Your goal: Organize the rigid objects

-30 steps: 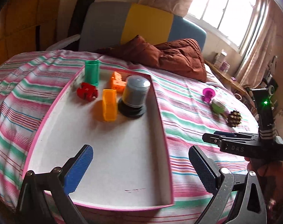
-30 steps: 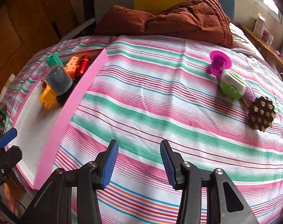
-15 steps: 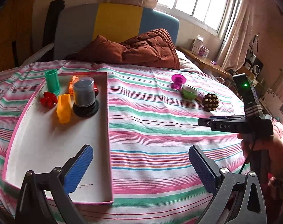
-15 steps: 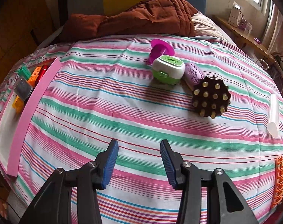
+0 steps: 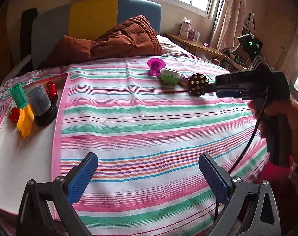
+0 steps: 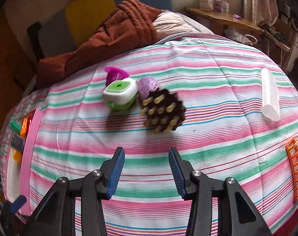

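I am reaching for the brush (image 6: 163, 112) ahead of my right gripper (image 6: 146, 174), both jaws spread, empty; next, straddling it.

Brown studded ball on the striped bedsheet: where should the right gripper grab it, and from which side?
Grip the brown studded ball across its round body, coming from above and the near side. The purple cylinder and green-and-white box crowd its far-left side; the near and right sides are free. The right gripper is open and empty.
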